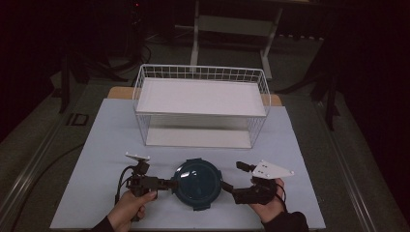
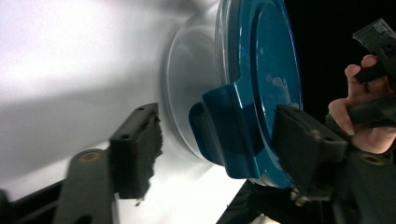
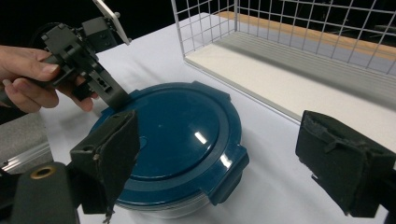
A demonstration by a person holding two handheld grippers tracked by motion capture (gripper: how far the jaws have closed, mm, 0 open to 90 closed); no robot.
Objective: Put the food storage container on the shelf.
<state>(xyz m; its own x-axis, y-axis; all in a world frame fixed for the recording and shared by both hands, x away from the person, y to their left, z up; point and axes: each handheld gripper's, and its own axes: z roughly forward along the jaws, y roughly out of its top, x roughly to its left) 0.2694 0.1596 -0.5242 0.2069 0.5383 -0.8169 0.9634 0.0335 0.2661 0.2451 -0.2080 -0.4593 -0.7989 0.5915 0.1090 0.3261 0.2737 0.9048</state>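
Observation:
A round clear container with a dark blue clip-on lid point(image 1: 197, 182) sits on the table near the front edge. My left gripper point(image 1: 169, 185) is at its left rim. In the left gripper view, one lid clip point(image 2: 226, 133) sits between the jaws. One pad point(image 2: 303, 144) lies against the lid top and the other pad point(image 2: 137, 149) stands clear of the wall, so my left gripper point(image 2: 224, 149) is open. My right gripper point(image 1: 226, 186) is at the right rim. It point(image 3: 224, 163) gapes wide over the lid point(image 3: 177, 135), touching nothing.
A white wire rack point(image 1: 140, 82) with two white shelves stands behind the container, its lower shelf point(image 3: 280, 88) close beyond the lid. Pale tabletop point(image 1: 106, 145) spreads to both sides. The table's front edge runs just under both hands.

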